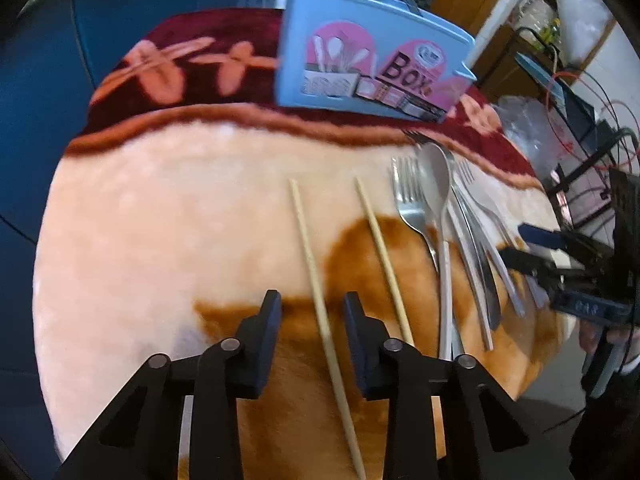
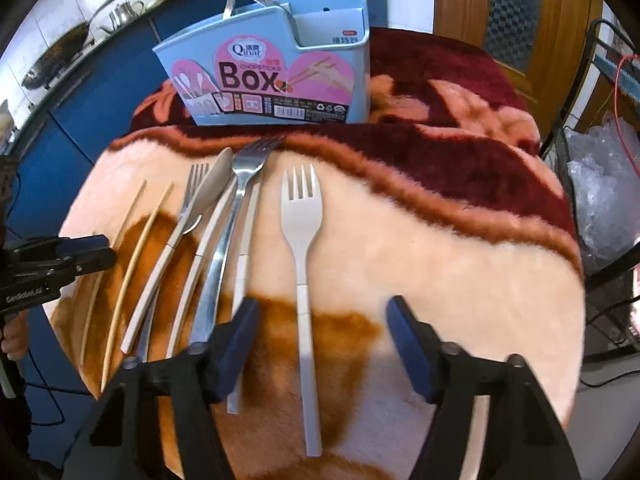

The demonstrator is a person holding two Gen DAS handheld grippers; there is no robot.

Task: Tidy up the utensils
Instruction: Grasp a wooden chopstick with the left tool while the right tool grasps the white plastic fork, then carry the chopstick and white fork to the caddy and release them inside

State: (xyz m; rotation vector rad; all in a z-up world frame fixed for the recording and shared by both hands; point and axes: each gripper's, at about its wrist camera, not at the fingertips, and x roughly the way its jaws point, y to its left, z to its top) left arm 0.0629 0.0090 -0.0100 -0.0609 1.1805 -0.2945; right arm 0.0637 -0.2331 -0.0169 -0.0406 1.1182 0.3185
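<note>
Left wrist: I'm straddling a chopstick with the left gripper, jaws apart, untouching; it's lying lengthwise toward the blue box.

Right wrist: I'm holding the right gripper wide open, empty, over the white fork, tines pointing boxward.

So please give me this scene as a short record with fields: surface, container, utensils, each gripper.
surface: fleece blanket
container: blue chopsticks box, upright, cutlery inside
loose utensils: two chopsticks, spoon, metal forks, white fork
left gripper: open, straddling one chopstick
right gripper: open over white fork handle
</note>
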